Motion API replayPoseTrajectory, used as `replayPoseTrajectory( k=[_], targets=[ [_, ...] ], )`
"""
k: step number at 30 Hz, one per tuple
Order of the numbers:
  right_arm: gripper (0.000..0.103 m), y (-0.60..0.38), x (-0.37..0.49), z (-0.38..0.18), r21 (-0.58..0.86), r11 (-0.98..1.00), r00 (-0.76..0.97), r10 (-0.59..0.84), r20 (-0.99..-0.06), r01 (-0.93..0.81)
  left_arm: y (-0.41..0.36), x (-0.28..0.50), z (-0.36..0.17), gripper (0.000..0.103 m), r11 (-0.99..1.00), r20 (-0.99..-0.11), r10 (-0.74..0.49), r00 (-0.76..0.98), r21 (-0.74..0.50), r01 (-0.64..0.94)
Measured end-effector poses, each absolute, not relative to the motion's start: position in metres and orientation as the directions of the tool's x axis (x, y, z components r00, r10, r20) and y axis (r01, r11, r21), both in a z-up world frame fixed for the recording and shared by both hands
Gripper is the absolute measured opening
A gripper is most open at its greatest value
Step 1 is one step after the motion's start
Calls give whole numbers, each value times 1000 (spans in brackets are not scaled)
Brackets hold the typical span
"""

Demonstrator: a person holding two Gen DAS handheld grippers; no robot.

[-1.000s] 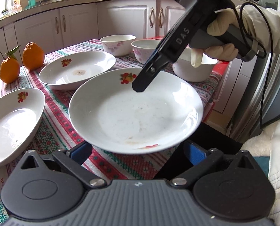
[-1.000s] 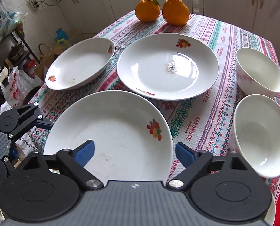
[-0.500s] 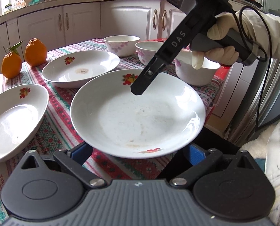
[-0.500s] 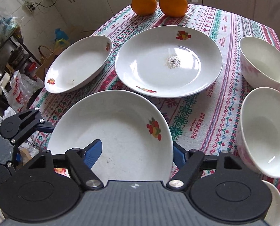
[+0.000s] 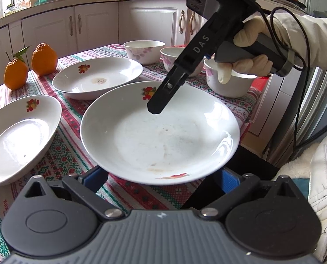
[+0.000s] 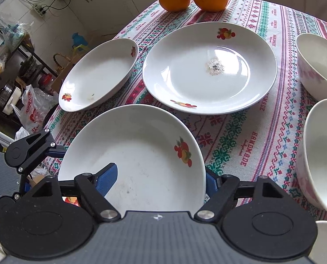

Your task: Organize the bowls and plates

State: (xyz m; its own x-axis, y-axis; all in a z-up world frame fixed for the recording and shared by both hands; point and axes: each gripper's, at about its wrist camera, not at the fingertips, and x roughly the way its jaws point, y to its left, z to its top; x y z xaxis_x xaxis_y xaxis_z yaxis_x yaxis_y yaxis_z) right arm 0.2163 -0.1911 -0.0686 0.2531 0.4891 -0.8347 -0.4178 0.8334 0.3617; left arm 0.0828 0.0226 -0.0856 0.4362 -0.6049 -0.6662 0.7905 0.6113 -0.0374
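Observation:
A large white plate [image 5: 161, 132] with a fruit print lies tilted at the table's near edge, partly overhanging it. My left gripper [image 5: 162, 178] is open, and its blue pads [image 5: 95, 179] reach under the plate's near rim. My right gripper [image 6: 161, 176] straddles the opposite rim with one pad [image 6: 107, 180] over the plate's inside. The other pad is outside and half hidden. Its jaws are opening and the pads do not press on the rim. In the left wrist view the right gripper [image 5: 156, 107] comes down from the upper right, held by a gloved hand.
Two more fruit-print plates [image 6: 209, 68] [image 6: 99, 74] lie further in on the patterned tablecloth [image 6: 240, 136]. Three white bowls [image 5: 144, 51] [image 5: 176, 59] [image 5: 229, 83] stand at the right side. Two oranges [image 5: 43, 59] sit at the far left. Kitchen cabinets stand behind and clutter lies on the floor.
The right gripper has tipped further down and its finger has sunk slightly toward the plate's inside. Its jaws narrowed, then widened a little. The large plate and the left gripper have not moved.

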Motion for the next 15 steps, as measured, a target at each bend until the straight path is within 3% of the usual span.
replayPoseTrajectory(
  k=[15],
  targets=[
    [87, -203, 218, -69, 443, 792, 233, 566, -790, -421, 21, 85, -87, 101, 610, -673, -602, 429, -41, 792]
  ],
)
